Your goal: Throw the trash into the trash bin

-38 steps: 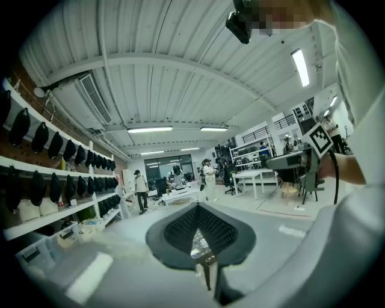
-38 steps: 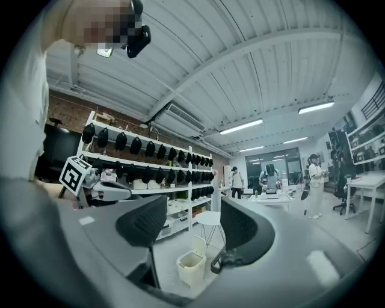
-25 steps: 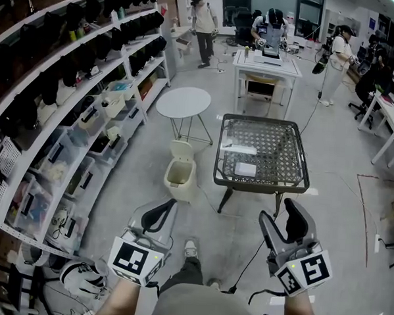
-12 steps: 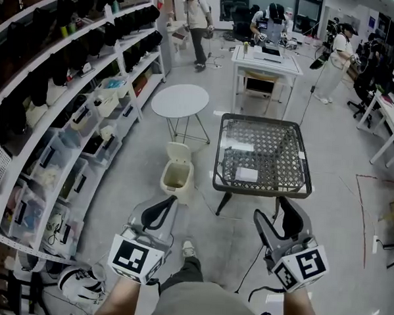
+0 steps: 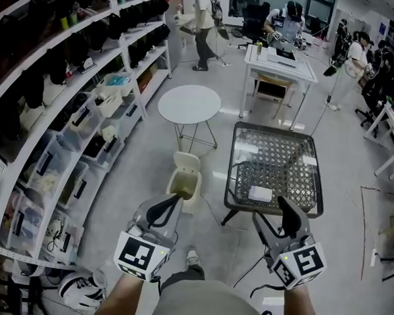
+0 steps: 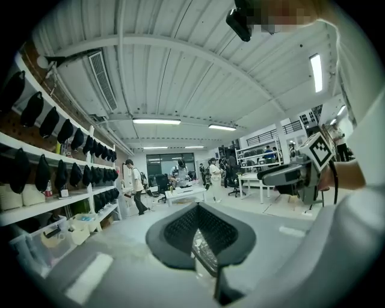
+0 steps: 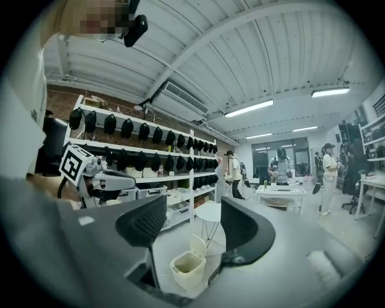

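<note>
**Both tongs carried nearer the bin**

Since a second ago, the floor ahead has slid closer: the trash bin (image 5: 184, 184) now stands just beyond the left gripper (image 5: 170, 202). Storage shelves (image 5: 66, 133) line the far left. The left tongs are pressed together on a scrap of clear wrapper (image 6: 206, 255) that glints between the pads. The cream bin sits on the floor with its lid tipped up, in front of the round white table (image 5: 189, 104) and left of the mesh-topped table (image 5: 274, 126), which carries a white pad (image 5: 259, 194). On the right, the right gripper (image 5: 270, 210) holds its jaws well apart with nothing between them.
</note>
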Demonstrator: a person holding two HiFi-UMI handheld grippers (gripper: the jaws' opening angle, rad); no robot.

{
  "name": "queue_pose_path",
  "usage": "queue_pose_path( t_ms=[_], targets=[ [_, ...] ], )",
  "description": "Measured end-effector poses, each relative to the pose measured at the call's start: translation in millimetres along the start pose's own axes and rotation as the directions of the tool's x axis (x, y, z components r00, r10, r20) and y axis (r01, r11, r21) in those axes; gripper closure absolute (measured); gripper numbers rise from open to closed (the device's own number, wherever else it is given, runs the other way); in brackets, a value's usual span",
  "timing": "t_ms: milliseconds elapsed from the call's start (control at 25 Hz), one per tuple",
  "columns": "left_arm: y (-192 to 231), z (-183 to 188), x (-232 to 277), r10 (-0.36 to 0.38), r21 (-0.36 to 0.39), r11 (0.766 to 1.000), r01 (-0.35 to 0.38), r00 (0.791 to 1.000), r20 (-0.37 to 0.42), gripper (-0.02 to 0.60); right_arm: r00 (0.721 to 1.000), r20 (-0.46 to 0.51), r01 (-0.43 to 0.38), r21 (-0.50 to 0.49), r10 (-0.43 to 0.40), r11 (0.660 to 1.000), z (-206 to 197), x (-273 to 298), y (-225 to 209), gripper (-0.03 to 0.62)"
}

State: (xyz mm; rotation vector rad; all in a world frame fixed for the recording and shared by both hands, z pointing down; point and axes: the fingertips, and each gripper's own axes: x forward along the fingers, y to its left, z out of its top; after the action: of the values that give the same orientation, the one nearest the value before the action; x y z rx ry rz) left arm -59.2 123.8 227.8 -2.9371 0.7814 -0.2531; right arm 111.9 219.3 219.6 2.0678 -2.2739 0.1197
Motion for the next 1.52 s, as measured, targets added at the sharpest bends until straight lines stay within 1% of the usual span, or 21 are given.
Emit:
queue_pose_path(
  t_ms=[160, 320, 400, 600, 800, 920, 1080, 1240, 1320, 1440, 1520],
  targets=[
    [48.2, -7.0, 19.2, 0.003, 0.018, 1.000, -0.003, 1.000, -0.014, 0.580, 1.000, -0.002, 0.012, 0.000, -0.012, 1.000, 4.6, 51.2, -5.0, 0.307],
    [94.0, -9.5, 37.4, 0.005, 0.009, 1.000, -0.005, 1.000, -0.009, 0.580, 1.000, -0.017, 0.015, -0.017, -0.015, 1.000, 11.1, 101.6, -5.1, 0.307],
    [112.6, -14.0, 47.7, -0.004, 0.001, 1.000, 0.004, 1.000, -0.014, 0.580, 1.000, -0.023, 0.017, -0.022, -0.017, 1.000, 12.0, 124.9, -5.3, 0.307],
    [149.7, -23.9, 73.8, -0.028, 0.009, 1.000, 0.028, 0.999, -0.019, 0.580, 0.999, -0.042, 0.030, -0.021, -0.031, 0.999, 8.5, 169.6, -9.4, 0.306],
    [165.0, -32.8, 84.5, -0.013, -0.058, 0.998, 0.012, 1.000, -0.029, 0.580, 0.996, -0.089, 0.030, -0.021, -0.032, 0.999, -1.4, 187.7, -13.3, 0.306],
    [171.8, -40.7, 89.8, -0.018, -0.041, 0.999, 0.016, 0.999, -0.039, 0.580, 0.994, -0.105, 0.027, -0.028, -0.029, 0.999, -3.7, 195.8, -16.6, 0.306],
    [176.7, -49.3, 93.1, -0.004, -0.047, 0.999, 0.001, 0.998, -0.055, 0.580, 0.991, -0.129, 0.021, -0.027, -0.024, 0.999, -11.9, 204.0, -22.8, 0.306],
    [183.3, -52.6, 103.1, 0.022, -0.056, 0.998, -0.026, 0.997, -0.068, 0.580, 0.989, -0.149, -0.022, -0.047, 0.014, 0.999, -18.9, 218.7, -28.3, 0.299],
    [187.3, -56.7, 108.9, 0.039, -0.058, 0.997, -0.044, 0.996, -0.086, 0.580, 0.988, -0.151, -0.042, -0.035, 0.036, 0.999, -23.5, 228.0, -33.4, 0.299],
    [189.7, -62.1, 120.2, 0.068, -0.062, 0.995, -0.075, 0.991, -0.113, 0.580, 0.985, -0.164, -0.052, -0.018, 0.048, 0.998, -34.3, 237.8, -51.6, 0.299],
    [189.6, -61.4, 133.6, 0.082, -0.065, 0.994, -0.090, 0.989, -0.121, 0.580, 0.984, -0.171, -0.054, -0.017, 0.050, 0.998, -41.3, 246.0, -72.0, 0.299]
  ],
)
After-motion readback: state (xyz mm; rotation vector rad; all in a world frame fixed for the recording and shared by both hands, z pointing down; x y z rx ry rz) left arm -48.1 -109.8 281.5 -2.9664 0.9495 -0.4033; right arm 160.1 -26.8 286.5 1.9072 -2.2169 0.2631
